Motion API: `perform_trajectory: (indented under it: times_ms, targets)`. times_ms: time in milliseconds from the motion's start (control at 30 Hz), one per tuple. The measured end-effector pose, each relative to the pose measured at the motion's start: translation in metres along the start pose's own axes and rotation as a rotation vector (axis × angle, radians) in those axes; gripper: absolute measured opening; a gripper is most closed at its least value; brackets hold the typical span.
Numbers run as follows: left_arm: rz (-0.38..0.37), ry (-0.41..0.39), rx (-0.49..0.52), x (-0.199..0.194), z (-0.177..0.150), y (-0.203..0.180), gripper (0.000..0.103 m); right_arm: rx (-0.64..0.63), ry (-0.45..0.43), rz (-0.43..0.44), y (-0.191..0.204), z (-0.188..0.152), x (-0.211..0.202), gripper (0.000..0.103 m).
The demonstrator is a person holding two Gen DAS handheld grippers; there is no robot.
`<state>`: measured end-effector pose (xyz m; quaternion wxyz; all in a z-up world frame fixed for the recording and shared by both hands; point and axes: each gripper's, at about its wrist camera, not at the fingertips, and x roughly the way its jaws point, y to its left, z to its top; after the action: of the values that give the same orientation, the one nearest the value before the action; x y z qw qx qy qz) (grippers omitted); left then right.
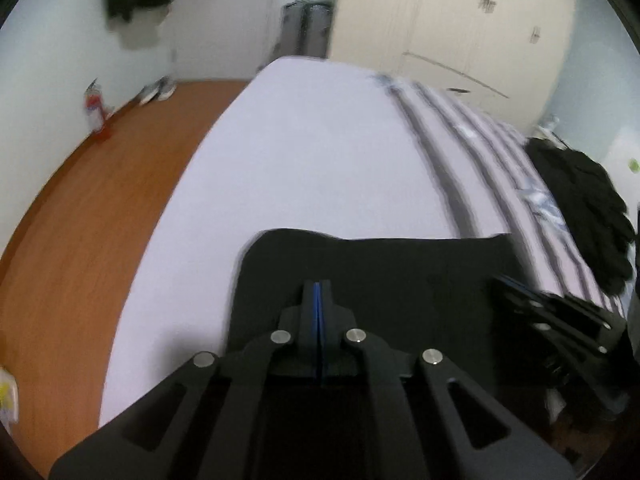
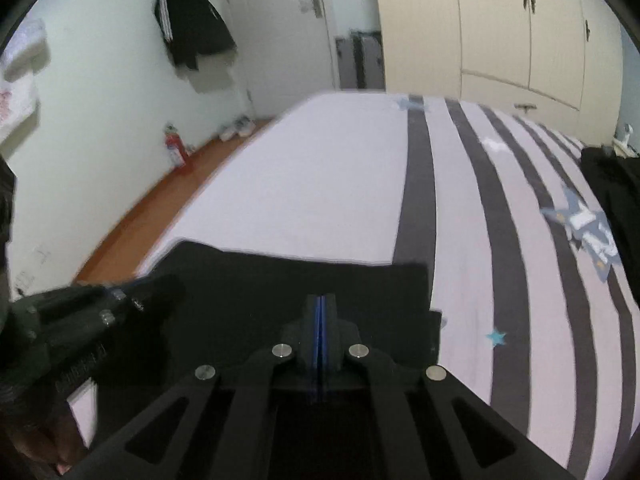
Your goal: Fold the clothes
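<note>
Left wrist view
- Left hand-held gripper (image 1: 317, 286): jaws pressed together, only a thin blue line showing between them; whether cloth is pinched there cannot be told.
- Black garment (image 1: 380, 268): lies flat on the bed under and ahead of the fingers, its far edge straight.
- Bed (image 1: 320, 152): pale sheet, dark stripes toward the right side.
- Right hand-held gripper (image 1: 508, 280): enters from the right, tip over the garment's right part.
- Dark clothes pile (image 1: 580, 204): at the bed's right edge, apart from the garment.
- Floor (image 1: 100, 208): brown wood, left of the bed.

Right wrist view
- Right hand-held gripper (image 2: 319, 300): jaws shut tight over the black garment (image 2: 300, 276).
- Left hand-held gripper (image 2: 136, 296): comes in from the left, over the garment's left corner.
- Bed (image 2: 320, 184): striped half lies right of the garment.
- Wardrobe (image 2: 500, 28): cream doors behind the bed.
</note>
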<state>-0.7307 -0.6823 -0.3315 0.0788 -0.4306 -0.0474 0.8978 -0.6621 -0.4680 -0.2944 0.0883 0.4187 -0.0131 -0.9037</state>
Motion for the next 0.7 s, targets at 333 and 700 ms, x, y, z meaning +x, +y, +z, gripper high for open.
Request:
perform_trajectory:
  times_ms: [333, 700]
  targets:
    - [-0.062, -0.025, -0.055, -0.024, 0.001, 0.004, 0.002, 0.015, 0.018, -0.082, -0.035, -0.005, 0.009, 0.0]
    - [-0.133, 0.035, -0.027, -0.088, -0.107, -0.014, 0.002, 0.007, -0.081, 0.107, 0.014, -0.061, -0.081, 0.002]
